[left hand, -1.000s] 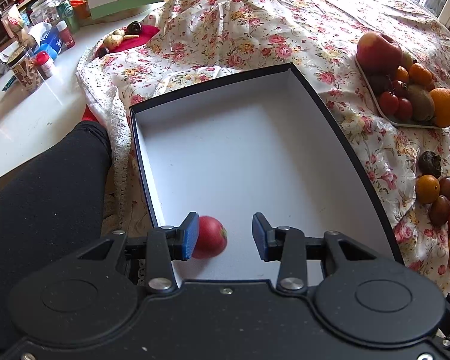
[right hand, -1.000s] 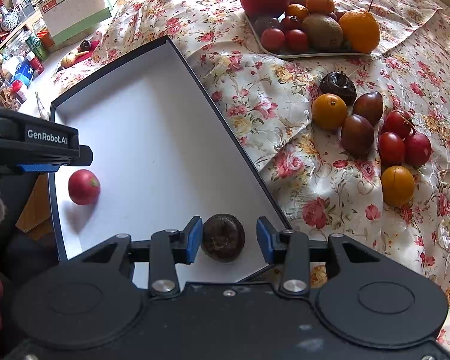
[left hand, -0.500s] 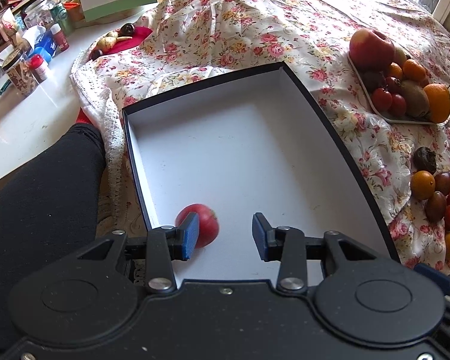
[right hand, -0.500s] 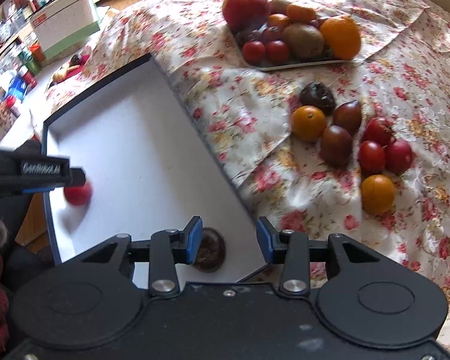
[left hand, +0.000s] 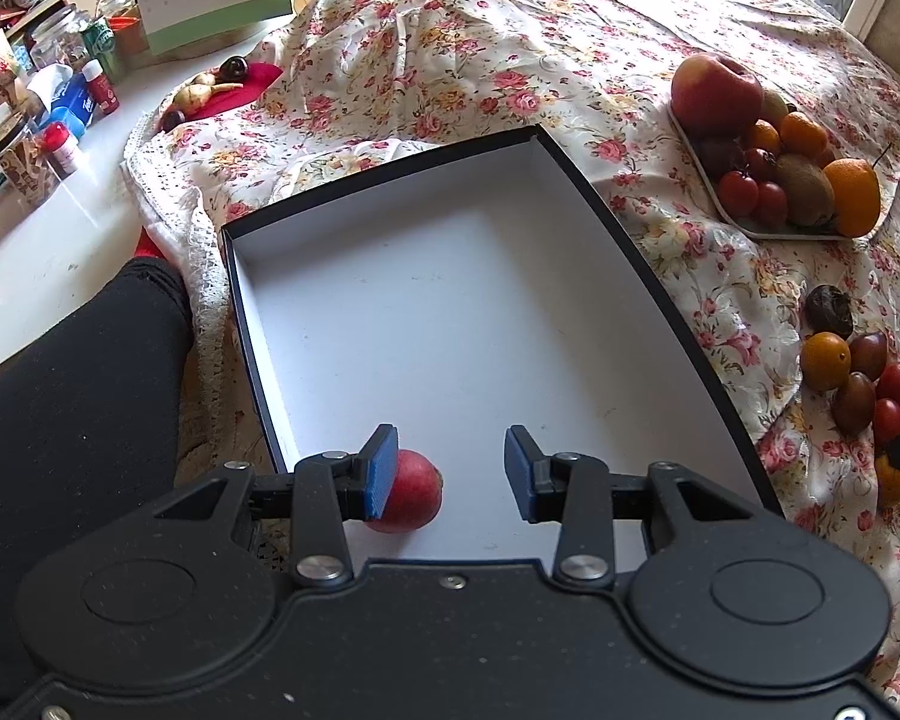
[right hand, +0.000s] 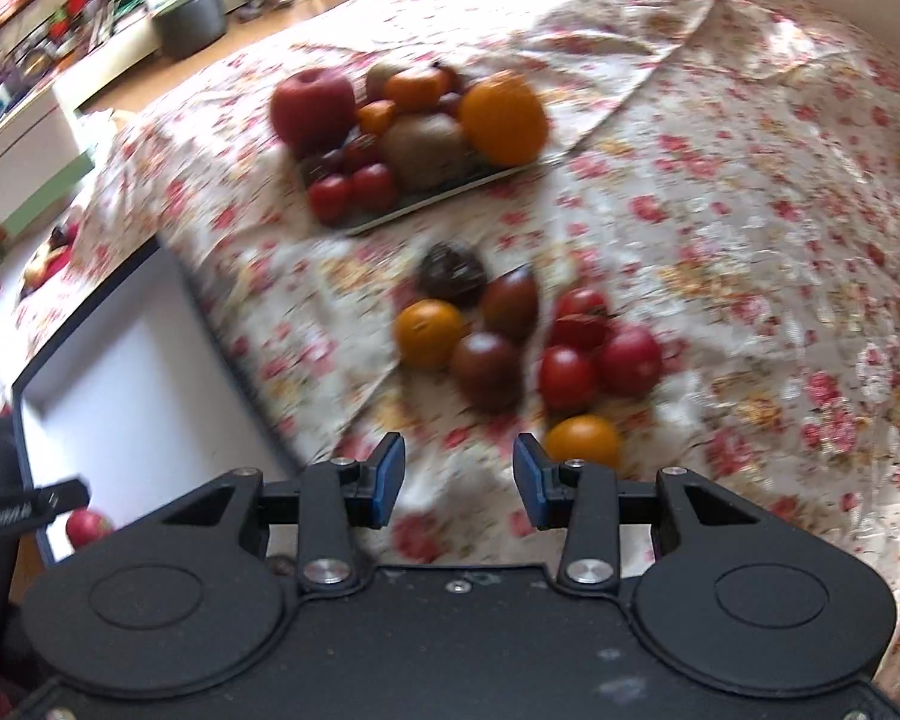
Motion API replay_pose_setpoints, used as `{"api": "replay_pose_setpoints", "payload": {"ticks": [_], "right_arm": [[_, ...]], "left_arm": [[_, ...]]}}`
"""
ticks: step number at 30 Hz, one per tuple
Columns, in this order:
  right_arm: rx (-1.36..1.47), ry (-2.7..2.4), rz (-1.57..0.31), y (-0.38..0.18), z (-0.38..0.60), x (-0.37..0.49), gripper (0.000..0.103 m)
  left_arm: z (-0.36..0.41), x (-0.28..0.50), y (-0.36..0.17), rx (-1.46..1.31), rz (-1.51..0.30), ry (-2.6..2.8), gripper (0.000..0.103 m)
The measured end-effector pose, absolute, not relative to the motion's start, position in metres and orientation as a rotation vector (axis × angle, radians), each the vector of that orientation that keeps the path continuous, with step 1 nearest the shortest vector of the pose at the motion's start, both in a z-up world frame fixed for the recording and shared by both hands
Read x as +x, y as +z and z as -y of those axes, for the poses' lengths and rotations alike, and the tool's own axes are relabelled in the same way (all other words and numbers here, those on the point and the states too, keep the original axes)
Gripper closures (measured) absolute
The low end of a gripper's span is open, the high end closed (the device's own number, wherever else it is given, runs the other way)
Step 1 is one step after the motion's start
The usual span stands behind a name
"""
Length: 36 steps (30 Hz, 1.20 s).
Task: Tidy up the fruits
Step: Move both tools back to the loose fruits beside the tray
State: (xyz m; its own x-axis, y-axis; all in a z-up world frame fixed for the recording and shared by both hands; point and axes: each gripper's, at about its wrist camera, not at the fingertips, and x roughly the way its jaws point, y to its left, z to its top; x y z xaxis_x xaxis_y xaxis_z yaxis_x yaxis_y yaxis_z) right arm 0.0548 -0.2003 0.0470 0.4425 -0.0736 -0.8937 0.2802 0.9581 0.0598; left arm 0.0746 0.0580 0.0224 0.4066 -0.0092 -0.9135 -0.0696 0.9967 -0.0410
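A black-rimmed box (left hand: 642,252) with a white floor lies on the floral cloth. One small red fruit (left hand: 414,498) rests on the box floor at the near left, against the inner side of my left finger. My left gripper (left hand: 450,468) hangs open over that near end, holding nothing. My right gripper (right hand: 459,477) is open and empty above the cloth, just right of the box (right hand: 120,360). Loose fruits lie ahead of it: an orange (right hand: 429,333), a dark plum (right hand: 486,369), red tomatoes (right hand: 567,378) and a yellow-orange fruit (right hand: 582,441). The right wrist view is motion-blurred.
A tray (left hand: 768,234) piled with an apple, kiwi, oranges and tomatoes stands at the far right. A person's black-clad leg (left hand: 78,396) lies left of the box. Jars, bottles and a calendar crowd the white counter (left hand: 48,240) at far left.
My right gripper has swung right, off the box and over the cloth towards the loose fruits. The dark fruit that lay between its fingers has dropped out of view. My left gripper barely moved.
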Motion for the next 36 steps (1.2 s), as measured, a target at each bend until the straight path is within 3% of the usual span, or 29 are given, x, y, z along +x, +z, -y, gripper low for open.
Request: {"api": "replay_pose_setpoints", "payload": {"ticks": [16, 27, 36], "right_arm": [[0.359, -0.385, -1.084, 0.039, 0.310, 0.062, 0.061], [0.373, -0.289, -1.101, 0.018, 0.304, 0.073, 0.061], [0.355, -0.285, -1.108, 0.001, 0.300, 0.088, 0.059]], "left_arm": [[-0.034, 0.073, 0.026, -0.020, -1.157, -0.041, 0.055], [0.045, 0.091, 0.066, 0.016, -1.118, -0.258, 0.056], [0.110, 0.120, 0.042, 0.075, -1.161, -0.366, 0.056]]}}
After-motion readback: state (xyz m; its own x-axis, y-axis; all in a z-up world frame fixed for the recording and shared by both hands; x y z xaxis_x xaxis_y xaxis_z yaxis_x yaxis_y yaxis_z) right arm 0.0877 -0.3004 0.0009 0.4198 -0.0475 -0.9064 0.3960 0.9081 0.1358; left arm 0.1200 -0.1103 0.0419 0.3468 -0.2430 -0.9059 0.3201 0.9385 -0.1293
